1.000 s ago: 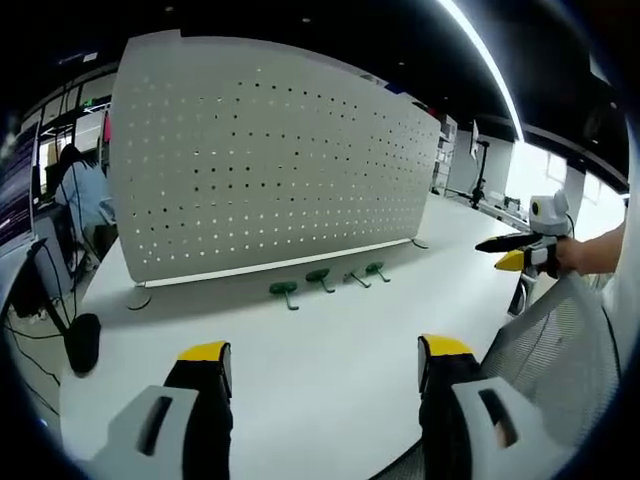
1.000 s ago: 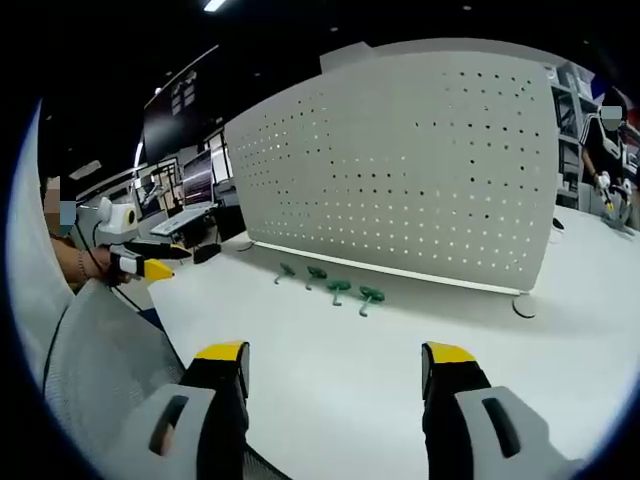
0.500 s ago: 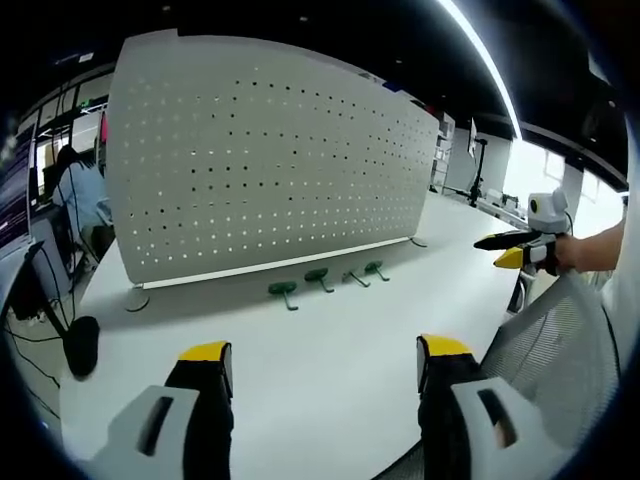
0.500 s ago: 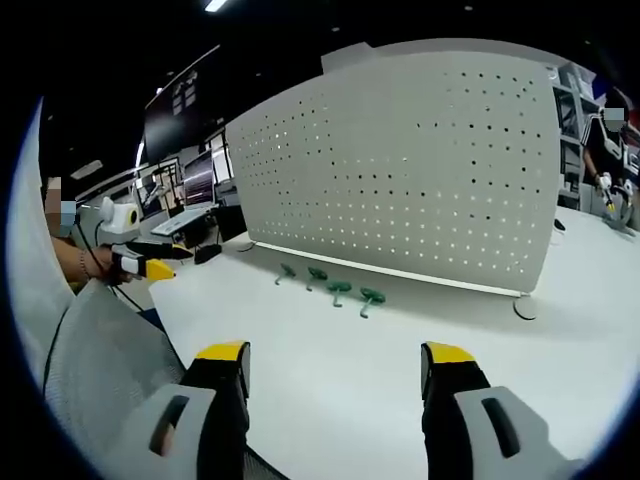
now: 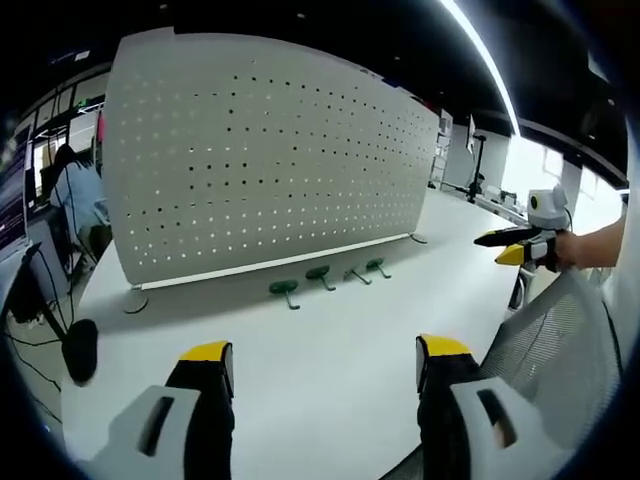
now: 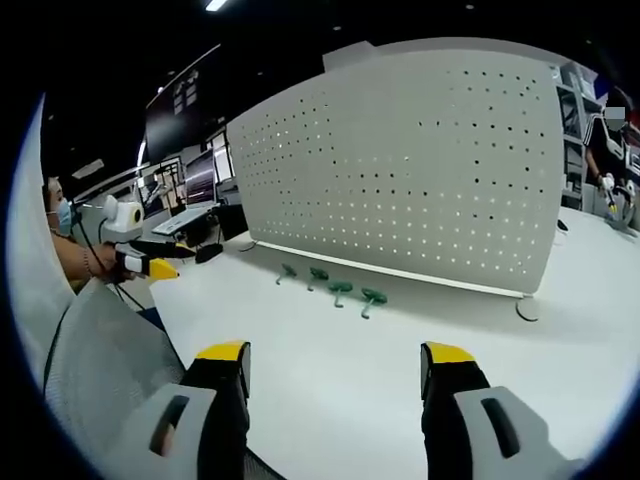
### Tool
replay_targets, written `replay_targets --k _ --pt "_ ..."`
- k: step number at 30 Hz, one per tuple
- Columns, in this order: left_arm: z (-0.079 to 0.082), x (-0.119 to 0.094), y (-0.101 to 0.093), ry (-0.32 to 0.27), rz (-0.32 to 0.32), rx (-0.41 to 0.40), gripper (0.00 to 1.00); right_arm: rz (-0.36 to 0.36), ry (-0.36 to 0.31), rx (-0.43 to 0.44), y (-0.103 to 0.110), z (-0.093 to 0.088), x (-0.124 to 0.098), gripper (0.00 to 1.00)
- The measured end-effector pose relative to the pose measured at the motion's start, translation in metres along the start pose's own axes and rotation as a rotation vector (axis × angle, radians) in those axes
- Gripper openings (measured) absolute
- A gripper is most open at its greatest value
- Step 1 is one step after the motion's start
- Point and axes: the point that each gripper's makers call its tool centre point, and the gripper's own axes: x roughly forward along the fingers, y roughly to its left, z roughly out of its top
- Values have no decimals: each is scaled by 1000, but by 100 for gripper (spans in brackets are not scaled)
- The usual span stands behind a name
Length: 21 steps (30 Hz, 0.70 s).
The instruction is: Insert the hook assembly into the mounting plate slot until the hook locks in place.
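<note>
A white perforated mounting plate (image 5: 270, 160) (image 6: 420, 180) stands upright on a white table (image 5: 320, 360). Several green hooks (image 5: 325, 278) (image 6: 335, 285) lie in a row on the table in front of the plate. My left gripper (image 5: 320, 365) is open above the near table edge, well short of the hooks, with nothing between its jaws. My right gripper (image 6: 335, 365) is likewise open and empty, back from the hooks. In the left gripper view the right gripper (image 5: 515, 245) shows at the right; in the right gripper view the left gripper (image 6: 150, 258) shows at the left.
A grey mesh chair back (image 5: 560, 350) (image 6: 90, 370) sits at the near table edge between the grippers. A black round object (image 5: 80, 350) lies at the table's left end. A person (image 5: 75, 195) sits behind the plate; desks and monitors (image 6: 190, 185) stand beyond.
Both views have shifted slightly; the left gripper seen in the right gripper view has risen a little. The hooks and plate have not moved.
</note>
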Motion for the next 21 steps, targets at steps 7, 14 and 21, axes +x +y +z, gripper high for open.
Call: replay_targets --k 7,14,21 --pt "2 5 1 18 -18 29 76 2 -3 -2 0 2 1 67" --pt "5 10 7 36 -36 53 76 4 2 -3 0 0 1 66" --pt "6 13 16 67 -46 80 75 6 1 -7 0 1 2 66"
